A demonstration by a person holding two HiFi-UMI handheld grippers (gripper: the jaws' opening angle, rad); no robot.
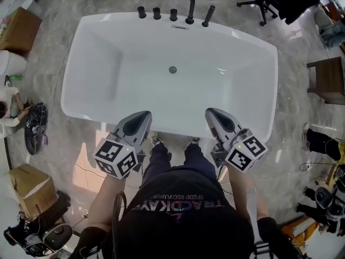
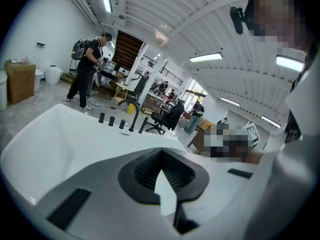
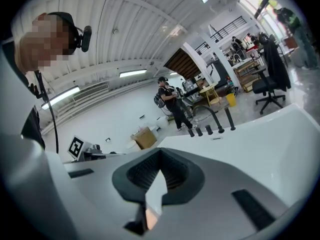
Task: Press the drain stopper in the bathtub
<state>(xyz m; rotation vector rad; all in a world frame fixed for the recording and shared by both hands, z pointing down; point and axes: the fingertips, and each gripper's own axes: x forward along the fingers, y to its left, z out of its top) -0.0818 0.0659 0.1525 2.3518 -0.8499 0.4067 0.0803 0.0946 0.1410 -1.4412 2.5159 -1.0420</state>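
Closed grippers (image 1: 145, 115) (image 1: 209, 113) before white bathtub (image 1: 135, 82), marble floor (image 1: 299, 42)

1. The left hand-held gripper (image 1: 144, 114) was held out ahead of the torso, tip pointing forward, jaws together with nothing between them.
2. The right hand-held gripper (image 1: 210, 111) was level with it and well apart, jaws likewise together and empty.
3. The left forearm (image 1: 101, 209) and right forearm (image 1: 243, 190) reached forward.
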